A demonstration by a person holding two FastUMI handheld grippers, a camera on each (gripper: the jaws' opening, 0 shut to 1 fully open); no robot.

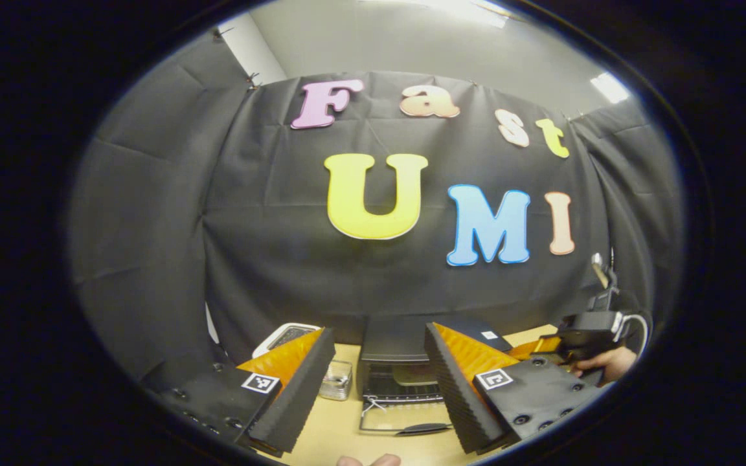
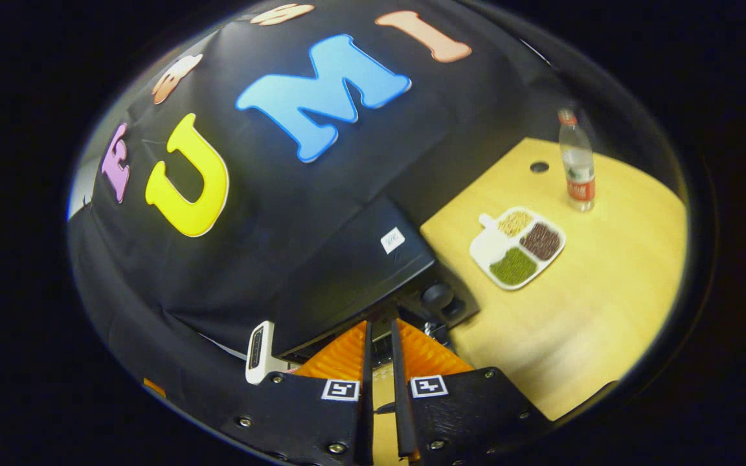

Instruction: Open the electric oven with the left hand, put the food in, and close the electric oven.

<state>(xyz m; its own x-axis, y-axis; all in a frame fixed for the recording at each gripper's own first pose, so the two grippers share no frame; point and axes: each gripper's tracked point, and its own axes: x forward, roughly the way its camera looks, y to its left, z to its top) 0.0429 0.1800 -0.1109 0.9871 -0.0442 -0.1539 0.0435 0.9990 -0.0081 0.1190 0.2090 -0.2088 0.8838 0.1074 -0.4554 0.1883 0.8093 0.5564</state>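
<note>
Oven (image 1: 405,362), black, stands on the wooden table (image 2: 593,304) against the booth wall, door (image 1: 402,421) lowered flat, a pale item visible on the rack inside. Left gripper (image 1: 379,382) hovers before it, jaws spread wide, empty. Right gripper (image 2: 379,362) sits near the oven's knob (image 2: 438,294), jaws nearly together, nothing visibly held. A sectioned plate (image 2: 517,247) and bottle (image 2: 577,162) stand apart.

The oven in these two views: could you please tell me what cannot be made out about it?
- Left gripper view: the oven interior is small and dim, so the pale item inside cannot be identified.
- Right gripper view: the oven's front is hidden behind the right hand-held gripper.
- Right gripper view: whether that hand-held gripper's narrow gap holds anything is unclear.
</note>
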